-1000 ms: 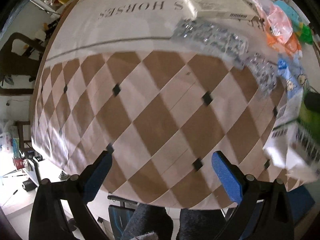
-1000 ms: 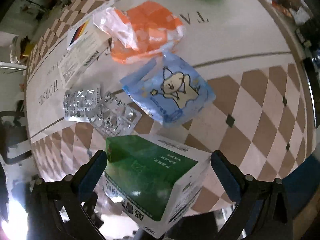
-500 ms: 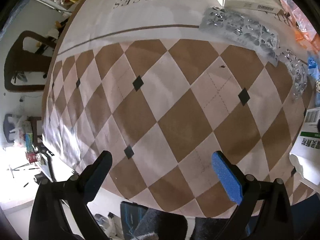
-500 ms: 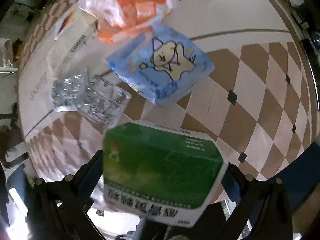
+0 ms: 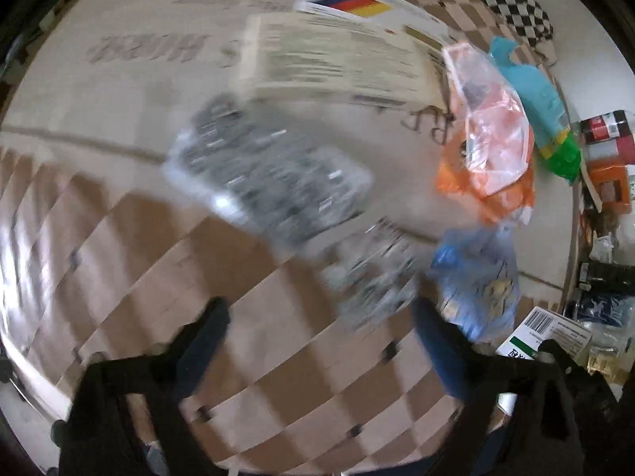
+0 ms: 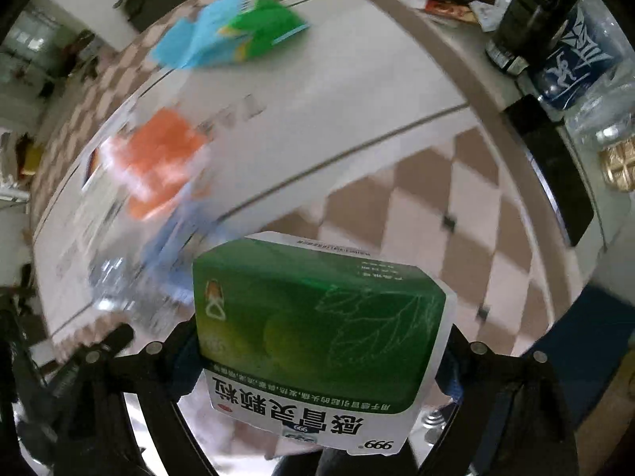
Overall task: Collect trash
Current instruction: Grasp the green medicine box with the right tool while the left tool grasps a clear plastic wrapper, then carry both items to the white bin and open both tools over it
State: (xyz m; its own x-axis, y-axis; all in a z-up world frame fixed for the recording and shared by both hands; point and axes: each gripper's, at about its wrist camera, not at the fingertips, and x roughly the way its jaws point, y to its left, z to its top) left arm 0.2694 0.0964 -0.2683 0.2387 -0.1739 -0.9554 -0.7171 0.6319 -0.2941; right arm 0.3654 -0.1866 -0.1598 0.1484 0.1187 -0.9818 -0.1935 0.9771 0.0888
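The bench [image 5: 119, 261] fills both views, covered by a cloth with brown and cream diamonds plus a pale panel with big printed letters, too smeared to read here.

Both tools point steeply down at it. The right tool [image 6: 317, 341] is pinching the green and white medicine box [image 6: 317, 317] across its width, with the box lifted clear of the cloth. Its jaws have just been closing, and a second ago they stood wide on either side of the box. The front face reads "999" with large Chinese characters, upside down from this camera. The same box peeks in at the lower right corner of the left view, barcode showing.

The left tool [image 5: 317, 341] is spread with nothing between its blue pads. Its jaws have just been closing a bit too. It now hangs over the trash pile, where a second ago it was mostly over bare checkered cloth.

Rest of the trash, all lying on the cloth:
- cream flat carton [image 5: 337, 63], fine print blurred
- leaflet [image 5: 357, 4] with a black, red and yellow stripe behind it
- orange and clear wrapper [image 5: 492, 150]
- larger blister sheet [image 5: 266, 174]
- blue and green packet [image 5: 543, 119]
- pale blue cartoon packet [image 5: 480, 277]
- smaller blister sheet [image 5: 373, 277], just ahead of the left tool's right pad
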